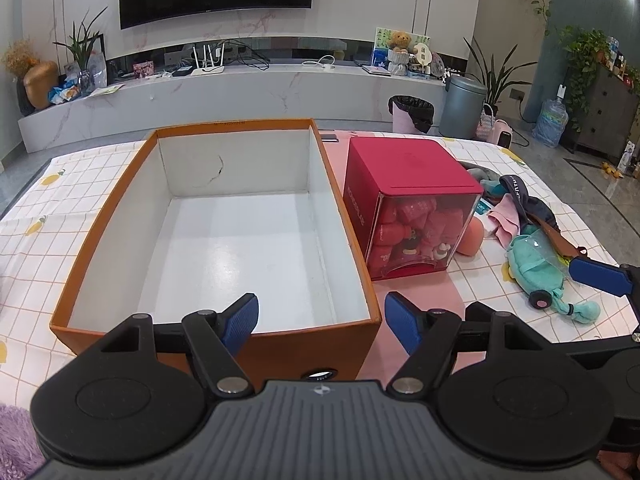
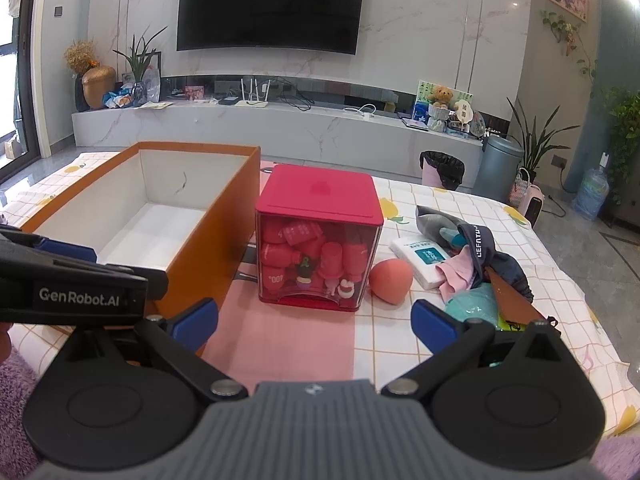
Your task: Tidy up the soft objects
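Note:
An empty orange box [image 1: 120, 184] [image 2: 212, 216] with a white inside stands on the checked tablecloth. My left gripper [image 1: 320, 322] is open just above its near rim. Right of the box stands a red cube case [image 1: 404, 176] [image 2: 320, 196] with a clear front. Further right lies the soft pile: a peach foam ball [image 1: 474, 240] [image 2: 390, 276], a teal plush toy [image 1: 540, 268] [image 2: 474, 302], pink cloth [image 1: 506, 216] [image 2: 458, 272], dark blue underwear [image 1: 524, 196] [image 2: 488, 248] and a tissue pack [image 2: 420, 258]. My right gripper [image 2: 314, 324] is open over the pink mat, left of the pile.
A pink mat [image 2: 288, 336] lies in front of the red case. Purple fluffy fabric [image 1: 16, 436] shows at the near left edge. Beyond the table are a TV bench [image 2: 280, 124], a pink bin [image 1: 410, 114], a grey bin [image 1: 462, 106] and plants.

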`<action>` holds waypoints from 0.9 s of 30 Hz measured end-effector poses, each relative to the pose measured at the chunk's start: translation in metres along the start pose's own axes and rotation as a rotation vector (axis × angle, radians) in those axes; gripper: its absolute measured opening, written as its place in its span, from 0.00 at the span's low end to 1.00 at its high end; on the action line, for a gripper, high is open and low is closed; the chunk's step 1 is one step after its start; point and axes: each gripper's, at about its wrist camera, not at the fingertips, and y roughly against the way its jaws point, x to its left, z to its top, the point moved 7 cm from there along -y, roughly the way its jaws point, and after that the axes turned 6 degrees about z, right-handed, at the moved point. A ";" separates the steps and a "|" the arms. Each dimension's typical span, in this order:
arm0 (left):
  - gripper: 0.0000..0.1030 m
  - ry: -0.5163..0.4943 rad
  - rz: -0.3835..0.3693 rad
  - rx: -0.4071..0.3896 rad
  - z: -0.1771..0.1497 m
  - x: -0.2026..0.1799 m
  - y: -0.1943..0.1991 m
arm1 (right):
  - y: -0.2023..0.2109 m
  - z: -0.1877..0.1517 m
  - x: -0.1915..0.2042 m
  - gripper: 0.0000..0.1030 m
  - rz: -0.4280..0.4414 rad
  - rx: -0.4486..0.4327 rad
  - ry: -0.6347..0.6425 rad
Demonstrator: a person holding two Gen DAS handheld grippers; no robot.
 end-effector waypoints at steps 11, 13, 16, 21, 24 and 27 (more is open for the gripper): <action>0.82 0.003 0.005 0.002 -0.001 0.001 -0.001 | 0.000 0.000 0.000 0.98 -0.002 0.000 0.002; 0.82 0.003 0.009 -0.001 -0.001 0.000 -0.001 | -0.001 0.000 0.000 0.98 -0.004 0.001 0.003; 0.82 0.004 0.012 -0.003 -0.001 0.000 0.000 | -0.002 -0.001 0.000 0.98 -0.004 0.004 0.002; 0.82 0.004 0.013 -0.003 -0.001 0.000 0.000 | -0.001 -0.001 0.000 0.98 -0.004 0.004 0.001; 0.83 0.005 0.012 -0.003 -0.001 0.000 0.000 | -0.001 -0.001 0.000 0.98 -0.005 0.004 0.001; 0.83 0.003 0.017 -0.005 -0.001 0.000 0.000 | -0.002 -0.001 0.000 0.98 -0.002 0.009 -0.001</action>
